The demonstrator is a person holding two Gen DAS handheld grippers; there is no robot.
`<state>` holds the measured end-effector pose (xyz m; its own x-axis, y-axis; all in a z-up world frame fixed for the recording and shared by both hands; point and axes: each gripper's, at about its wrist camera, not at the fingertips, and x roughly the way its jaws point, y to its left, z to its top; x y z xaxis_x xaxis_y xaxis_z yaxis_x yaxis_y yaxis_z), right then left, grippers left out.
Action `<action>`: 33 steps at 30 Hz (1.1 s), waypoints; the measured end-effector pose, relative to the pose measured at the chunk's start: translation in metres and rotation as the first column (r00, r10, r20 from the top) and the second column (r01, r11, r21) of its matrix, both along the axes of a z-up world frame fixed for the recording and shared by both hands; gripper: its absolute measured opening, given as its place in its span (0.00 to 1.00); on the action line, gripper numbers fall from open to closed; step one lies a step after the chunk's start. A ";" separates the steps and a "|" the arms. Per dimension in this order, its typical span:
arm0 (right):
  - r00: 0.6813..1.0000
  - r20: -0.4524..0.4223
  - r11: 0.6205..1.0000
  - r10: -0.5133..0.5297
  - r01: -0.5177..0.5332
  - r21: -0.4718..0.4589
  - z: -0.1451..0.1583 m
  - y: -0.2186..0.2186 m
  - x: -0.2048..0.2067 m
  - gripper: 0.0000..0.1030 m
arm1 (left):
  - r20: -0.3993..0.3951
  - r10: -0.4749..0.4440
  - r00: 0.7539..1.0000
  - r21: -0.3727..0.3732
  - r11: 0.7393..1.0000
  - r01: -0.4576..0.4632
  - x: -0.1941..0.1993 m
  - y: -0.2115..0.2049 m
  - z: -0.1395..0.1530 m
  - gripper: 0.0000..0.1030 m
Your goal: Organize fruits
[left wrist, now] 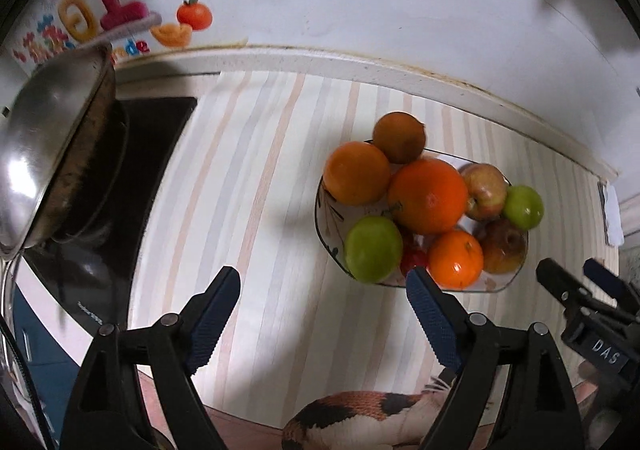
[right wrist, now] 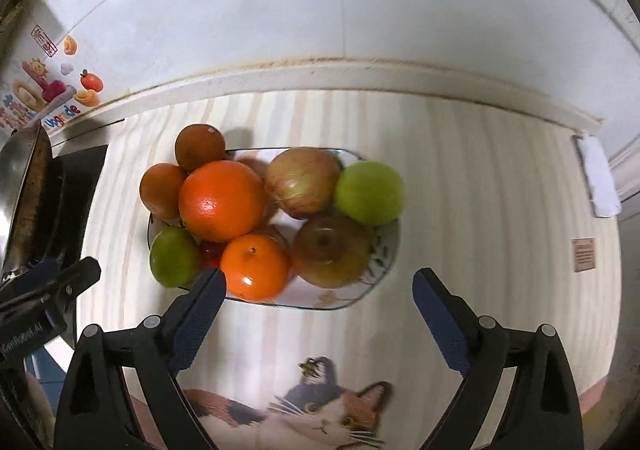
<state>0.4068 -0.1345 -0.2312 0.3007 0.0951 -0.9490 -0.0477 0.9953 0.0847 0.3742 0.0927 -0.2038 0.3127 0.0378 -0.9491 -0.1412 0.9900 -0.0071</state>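
**Both grippers wide above a piled fruit plate**

The plate [right wrist: 382,270], an oblong dish with a dark rim and a painted pattern, sits on a striped mat [right wrist: 480,209] with a cat picture [right wrist: 320,414] at its near edge. Fruit is heaped on it: a large orange [right wrist: 222,199] rides on top near the middle, a smaller orange [right wrist: 254,266] lies at the near rim, and two more orange fruits, one duller and brownish [right wrist: 200,145], sit at the far left end. A green apple [right wrist: 174,256] rests at the near left, another green apple [right wrist: 368,191] at the right end, partly over the rim. Two reddish apples [right wrist: 302,181] lie between them (one stem-up, close to the near edge). Something small and red [right wrist: 212,252] peeps out under the oranges; what it is cannot be told.

The right gripper [right wrist: 320,290] hangs over the near side of the plate, its fingers spread far apart and empty, touching no fruit. The left gripper [left wrist: 322,290] is likewise released, with only mat between its fingers; its right fingertip overlaps the plate's near rim in its own view.

At the left stands a steel pan [left wrist: 44,153] on a dark stove top [left wrist: 152,137]. Bright fruit stickers [left wrist: 120,9] mark the white wall behind.
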 end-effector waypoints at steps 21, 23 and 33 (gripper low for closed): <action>0.969 0.241 0.999 -0.052 0.048 0.022 0.131 -0.018 -0.155 0.96 | 0.261 -0.086 0.962 0.050 0.996 0.075 -0.136 -0.014 0.116 0.82; 0.962 0.264 0.998 -0.067 0.062 0.027 0.143 -0.017 -0.177 0.96 | 0.281 -0.107 0.954 0.063 0.994 0.093 -0.155 -0.013 0.127 0.82; 0.929 0.355 0.995 -0.102 0.094 0.038 0.202 -0.015 -0.283 0.96 | 0.348 -0.173 0.921 0.071 0.985 0.158 -0.236 -0.020 0.168 0.82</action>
